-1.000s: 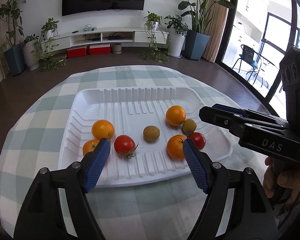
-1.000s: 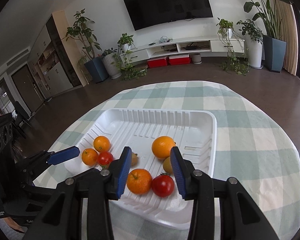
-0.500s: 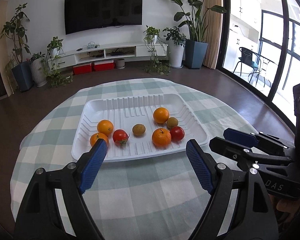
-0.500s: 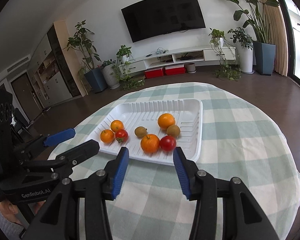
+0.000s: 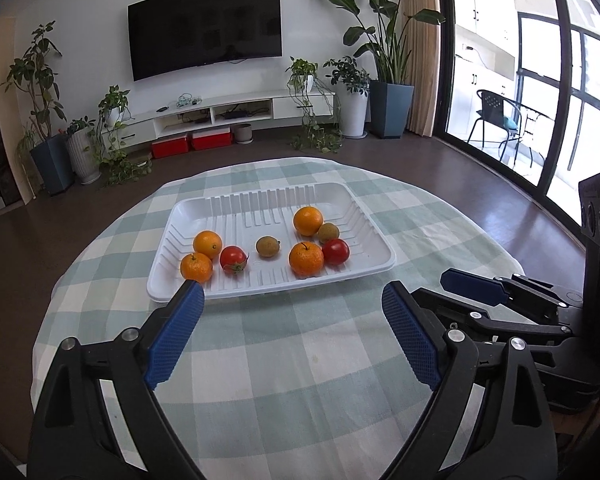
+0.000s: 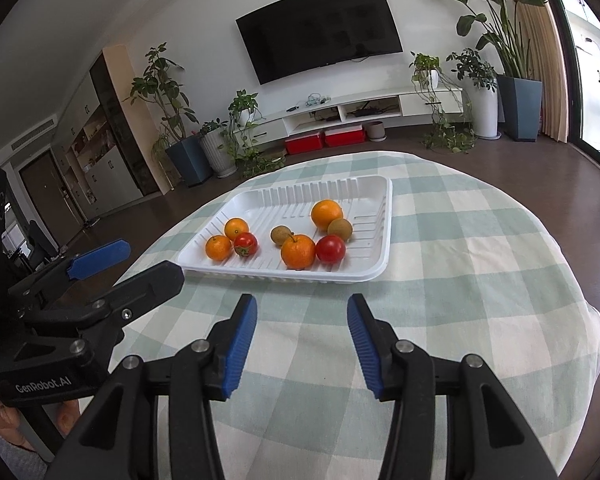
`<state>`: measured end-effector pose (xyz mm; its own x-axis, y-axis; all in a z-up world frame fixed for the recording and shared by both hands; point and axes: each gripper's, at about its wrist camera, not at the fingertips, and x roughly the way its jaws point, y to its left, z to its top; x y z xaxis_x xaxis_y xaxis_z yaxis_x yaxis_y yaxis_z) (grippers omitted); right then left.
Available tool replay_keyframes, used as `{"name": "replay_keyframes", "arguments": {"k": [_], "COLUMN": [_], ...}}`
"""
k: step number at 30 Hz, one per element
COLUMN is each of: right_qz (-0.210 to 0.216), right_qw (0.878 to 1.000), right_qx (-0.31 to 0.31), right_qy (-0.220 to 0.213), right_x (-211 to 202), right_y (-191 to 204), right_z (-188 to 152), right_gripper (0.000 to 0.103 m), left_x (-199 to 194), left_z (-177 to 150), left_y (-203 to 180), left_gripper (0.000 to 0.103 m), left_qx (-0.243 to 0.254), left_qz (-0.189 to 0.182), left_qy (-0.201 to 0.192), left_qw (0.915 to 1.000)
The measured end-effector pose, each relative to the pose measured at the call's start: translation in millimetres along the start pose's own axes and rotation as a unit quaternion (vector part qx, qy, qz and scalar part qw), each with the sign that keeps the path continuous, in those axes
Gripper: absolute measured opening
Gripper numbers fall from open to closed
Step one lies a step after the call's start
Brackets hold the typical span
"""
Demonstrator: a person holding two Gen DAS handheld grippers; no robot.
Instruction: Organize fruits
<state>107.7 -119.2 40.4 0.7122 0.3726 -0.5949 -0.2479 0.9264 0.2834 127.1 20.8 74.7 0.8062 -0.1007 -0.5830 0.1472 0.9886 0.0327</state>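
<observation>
So both grippers are parked over the checked tablecloth [image 5: 284,360], short of the white foam tray [image 5: 364,236], and neither holds anything. The left gripper [image 5: 290,312] has its jaws spread wide, and the right gripper [image 6: 302,322] is spread too, a bit narrower.

All the fruit sits in the tray: two oranges [image 5: 207,243] touching at the left with a stemmed tomato [image 5: 233,258] just beside them, a small brown kiwi-looking fruit [image 5: 267,246] alone in the middle, and a right-hand cluster of two more oranges [image 5: 306,258], another brown fruit [image 5: 328,231] and a second tomato [image 5: 335,251].

Handling-wise, my guess: oranges are firm and forgiving, so grab across the widest part. Tomatoes are smooth and squashy, so a light squeeze at the middle, away from the stem. Round stuff rolls on those ribs, so nudging a neighbour is the risk. The tray looks flimsy and light, and it may slide if pushed.
</observation>
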Motion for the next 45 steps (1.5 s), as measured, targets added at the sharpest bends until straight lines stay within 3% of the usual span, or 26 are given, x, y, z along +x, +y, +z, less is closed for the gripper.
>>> {"name": "replay_keyframes", "arguments": {"k": [11,45], "right_qz": [-0.008,-0.009], "right_qw": [1.000,1.000], "right_qx": [-0.007,-0.008], "right_qy": [-0.006,-0.005], "right_x": [-6.6,-6.8], "right_y": [0.2,1.4], "right_z": [-6.3,-7.8], "right_gripper": [0.055,0.055], "left_x": [-6.6,-16.6], "left_z": [-8.5,-18.3], "left_y": [-2.0,-4.6], "left_gripper": [0.091,0.095], "left_qx": [-0.002,0.005], "left_qz": [0.006,0.024], "left_qy": [0.004,0.007], "left_qw": [1.0000,0.9997]}}
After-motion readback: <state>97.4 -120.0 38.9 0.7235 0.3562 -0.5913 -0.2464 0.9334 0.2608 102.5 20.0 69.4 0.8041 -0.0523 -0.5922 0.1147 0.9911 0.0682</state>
